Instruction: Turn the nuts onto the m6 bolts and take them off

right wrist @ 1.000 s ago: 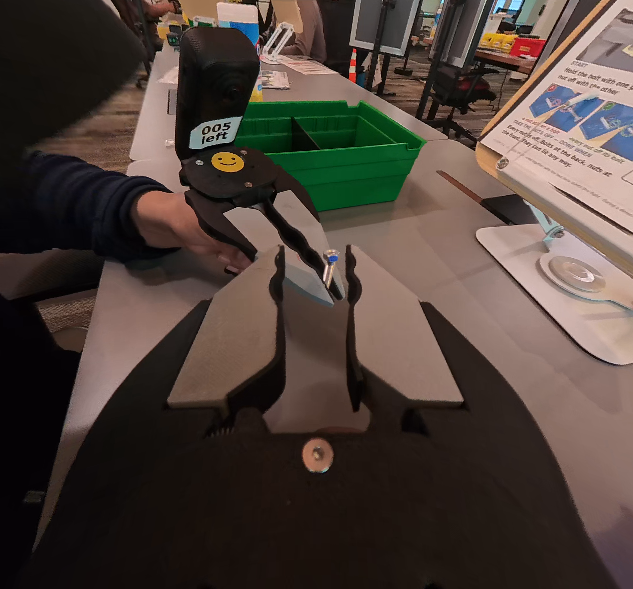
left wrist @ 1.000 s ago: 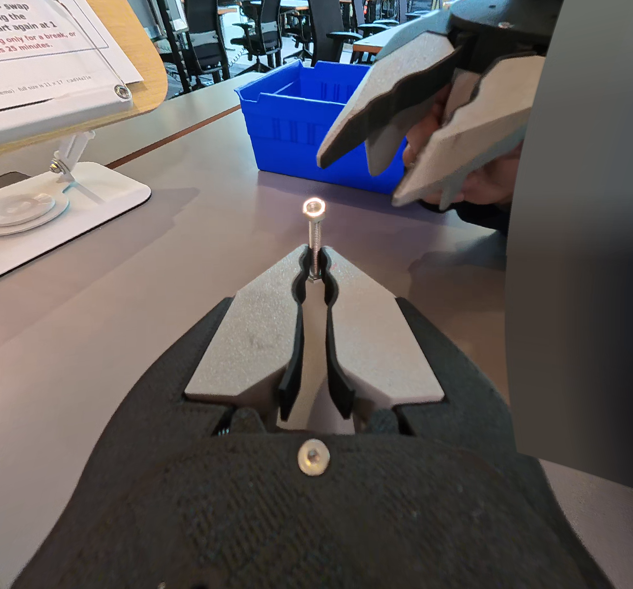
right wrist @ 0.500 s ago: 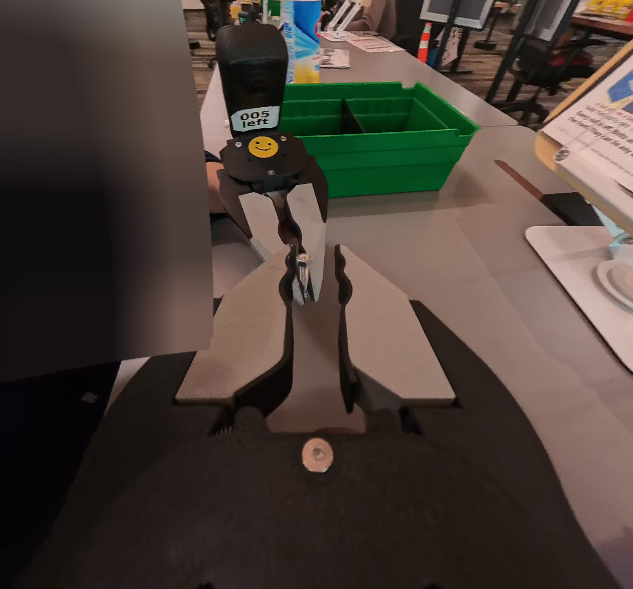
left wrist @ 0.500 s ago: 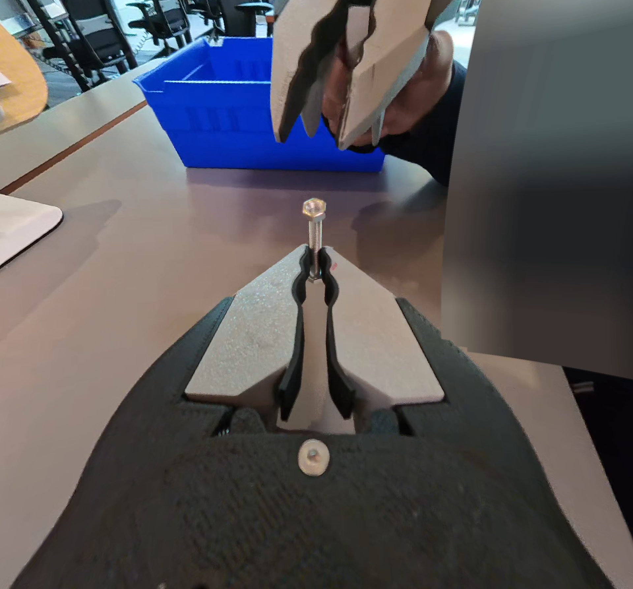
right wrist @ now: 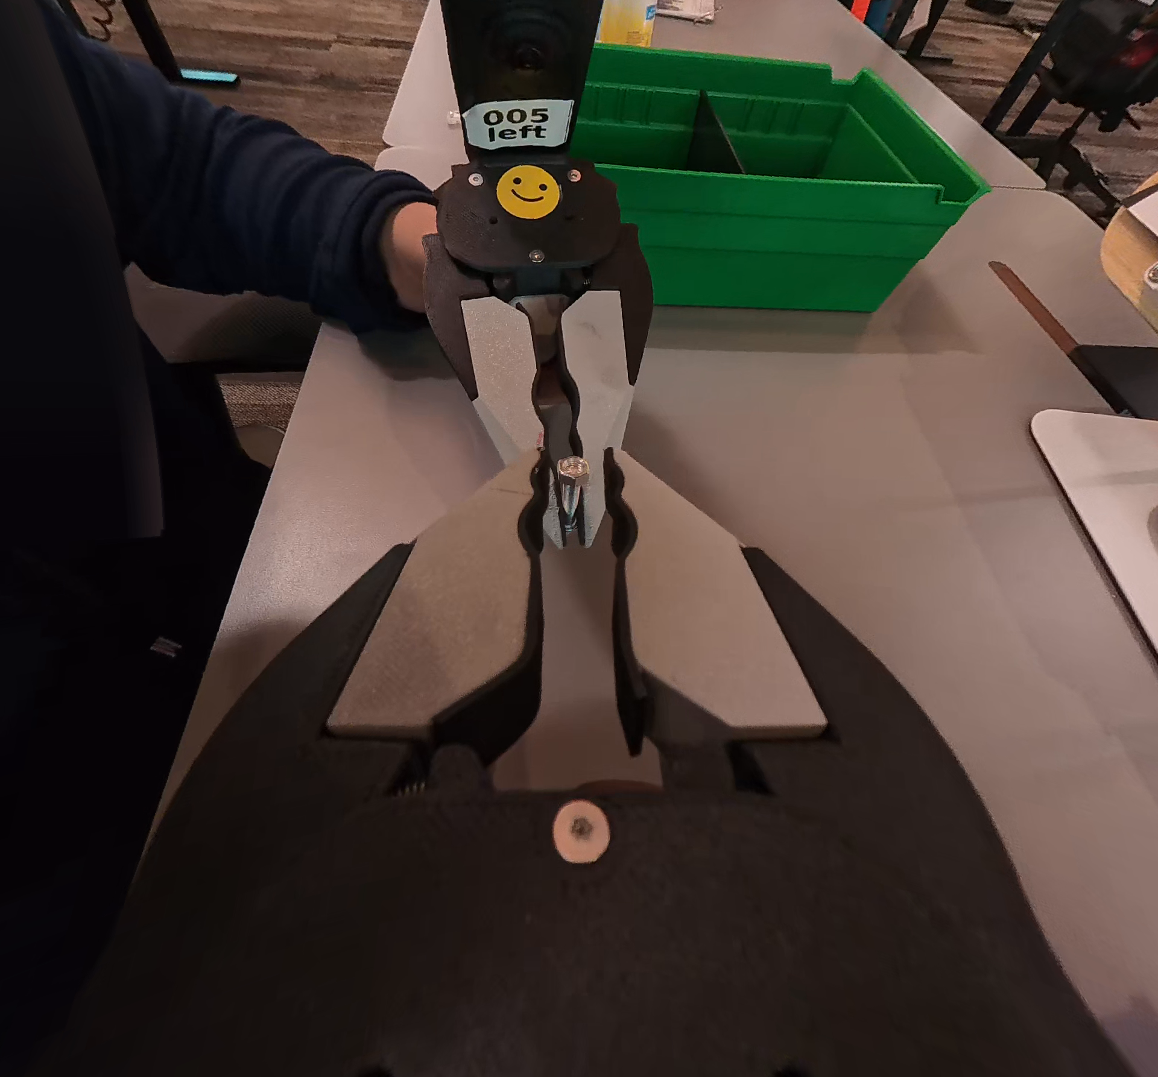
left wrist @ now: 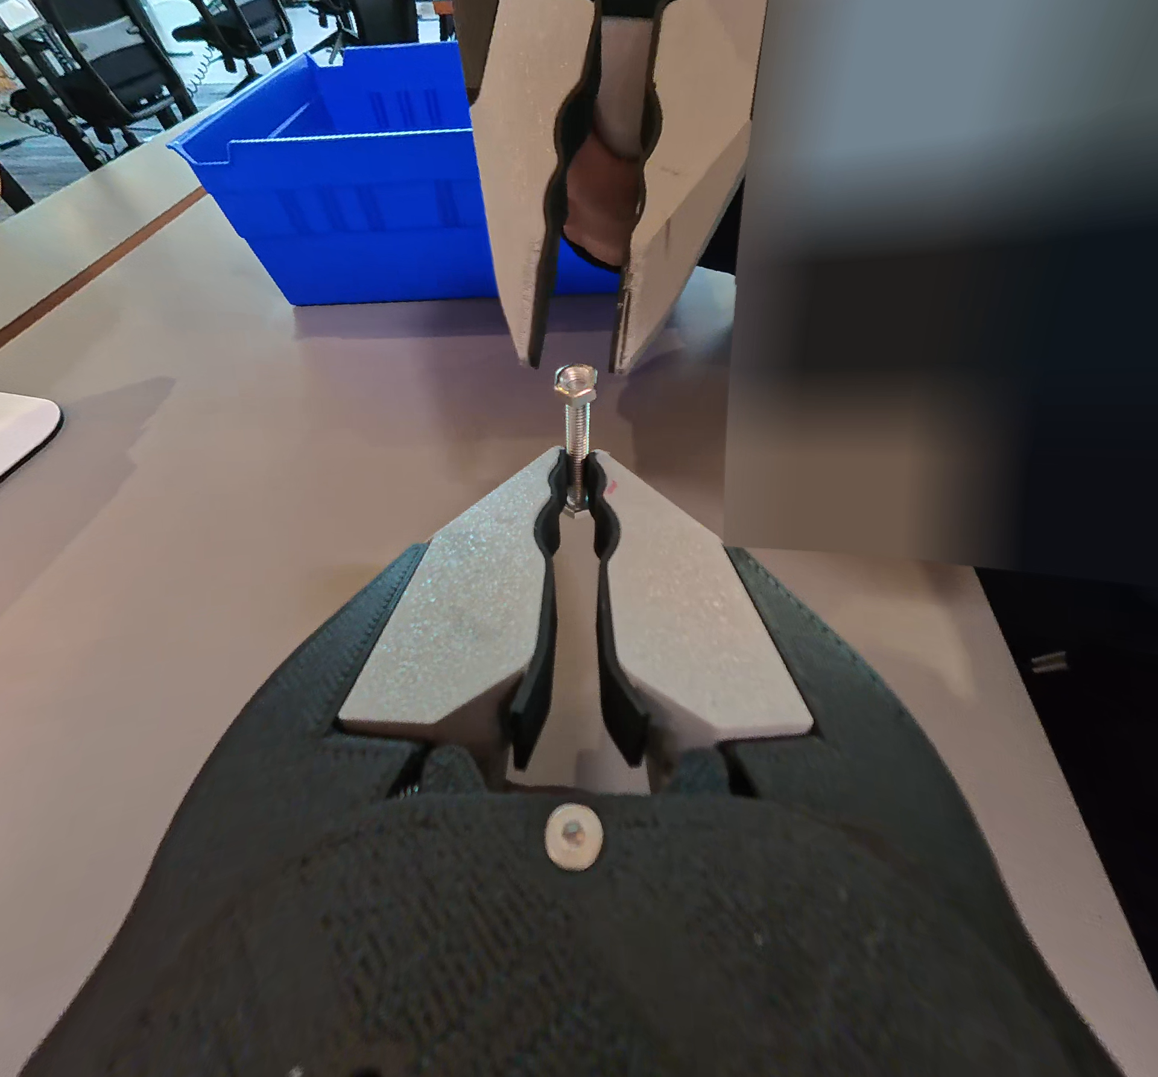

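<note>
The nut [left wrist: 574, 381] sits at the free end of the bolt [left wrist: 575, 442], whose other end is clamped between the nearly closed fingers of the left gripper [left wrist: 575, 470], above the grey table [left wrist: 250, 483]. A second ago the right gripper [left wrist: 571, 365] hung off to one side of the nut; now it faces the nut head-on, fingers parted a little wider than the nut and empty. Probably the next move is to close on the nut and turn it. Behind the nut stands a blue bin [left wrist: 351, 182]
</note>
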Demonstrator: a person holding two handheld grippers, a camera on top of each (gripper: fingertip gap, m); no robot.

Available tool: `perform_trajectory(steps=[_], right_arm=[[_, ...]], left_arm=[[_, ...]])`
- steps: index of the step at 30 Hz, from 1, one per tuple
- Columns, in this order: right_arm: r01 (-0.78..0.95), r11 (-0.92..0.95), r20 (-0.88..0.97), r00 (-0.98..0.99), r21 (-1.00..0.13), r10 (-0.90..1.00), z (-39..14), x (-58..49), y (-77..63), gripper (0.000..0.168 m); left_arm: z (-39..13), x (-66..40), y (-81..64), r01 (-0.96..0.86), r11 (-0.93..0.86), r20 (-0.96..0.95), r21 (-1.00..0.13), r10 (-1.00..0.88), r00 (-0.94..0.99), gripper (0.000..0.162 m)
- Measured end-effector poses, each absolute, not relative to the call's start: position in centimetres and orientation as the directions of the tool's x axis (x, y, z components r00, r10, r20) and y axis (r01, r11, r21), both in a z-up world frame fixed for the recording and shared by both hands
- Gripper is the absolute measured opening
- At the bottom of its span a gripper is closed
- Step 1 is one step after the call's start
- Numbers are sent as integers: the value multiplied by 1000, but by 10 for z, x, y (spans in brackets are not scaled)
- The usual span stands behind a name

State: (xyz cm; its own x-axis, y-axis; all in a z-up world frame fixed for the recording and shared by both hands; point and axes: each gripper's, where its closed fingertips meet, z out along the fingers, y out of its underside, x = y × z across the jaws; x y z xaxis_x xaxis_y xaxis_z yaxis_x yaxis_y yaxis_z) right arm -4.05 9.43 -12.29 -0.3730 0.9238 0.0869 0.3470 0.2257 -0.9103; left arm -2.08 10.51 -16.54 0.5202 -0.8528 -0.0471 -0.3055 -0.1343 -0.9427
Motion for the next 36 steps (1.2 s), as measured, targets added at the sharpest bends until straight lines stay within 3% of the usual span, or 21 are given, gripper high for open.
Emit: perform_trajectory(steps=[19,36], right_arm=[[349,242,99,-381,-905,919,-126,-41,92,7],[190,181,104,-360,-965,927,-98,-44,92,6]], left_arm=[[-162,-20,104,-299,-133,-44,-945,-853,519,3],[-133,-21,103,-144,-86,-4,-986,-847,532,3]])
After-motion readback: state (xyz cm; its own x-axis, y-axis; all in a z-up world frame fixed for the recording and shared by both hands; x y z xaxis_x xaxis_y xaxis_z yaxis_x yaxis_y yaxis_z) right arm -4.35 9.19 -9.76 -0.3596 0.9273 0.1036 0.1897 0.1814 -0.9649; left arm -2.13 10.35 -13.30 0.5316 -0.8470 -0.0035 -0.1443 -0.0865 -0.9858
